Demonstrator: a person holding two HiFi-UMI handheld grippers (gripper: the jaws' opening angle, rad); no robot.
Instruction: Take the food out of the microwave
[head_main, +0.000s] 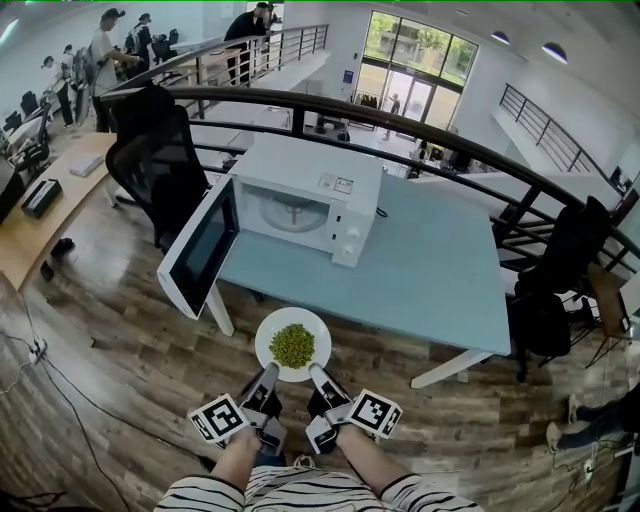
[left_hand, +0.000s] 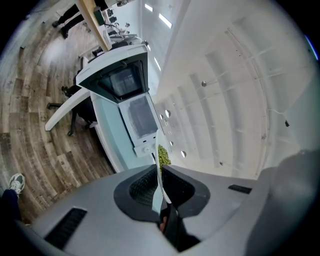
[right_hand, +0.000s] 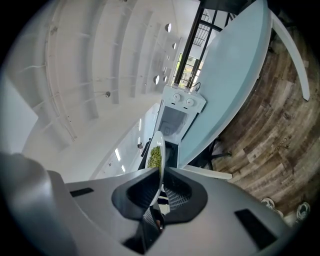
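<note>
A white plate (head_main: 293, 345) heaped with green peas (head_main: 292, 344) hangs in the air in front of the table's near edge, held by its rim from both sides. My left gripper (head_main: 268, 374) is shut on the plate's near left rim, and my right gripper (head_main: 317, 375) is shut on its near right rim. In the left gripper view the plate (left_hand: 159, 170) runs edge-on between the pads of that gripper (left_hand: 161, 174). The right gripper view likewise has the plate (right_hand: 158, 156) clamped in its gripper (right_hand: 161, 176). The white microwave (head_main: 315, 198) stands on the table with its door (head_main: 200, 247) swung open to the left.
The light blue table (head_main: 440, 275) stretches right of the microwave. A black office chair (head_main: 160, 165) stands behind the open door, and another chair (head_main: 560, 275) is at the right. A dark railing (head_main: 420, 135) curves behind the table. People stand at desks far left.
</note>
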